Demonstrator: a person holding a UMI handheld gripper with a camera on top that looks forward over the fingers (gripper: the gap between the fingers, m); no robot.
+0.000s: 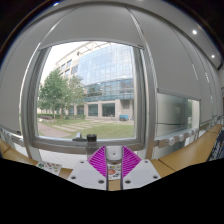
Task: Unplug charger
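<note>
My gripper [113, 153] points at a large window. A small white charger [114, 165] with a reddish mark on its face sits between the two magenta pads [97, 160], which lie against its sides. The fingers look closed on it. No cable or socket shows around it. Below the charger, a strip of tan surface shows between the fingers.
A wooden sill [190, 150] runs under the window. A small dark object [91, 137] stands on it just beyond the left finger. A white patterned item [47, 165] lies at the left. A glass panel [178, 112] stands at the right. Trees and buildings show outside.
</note>
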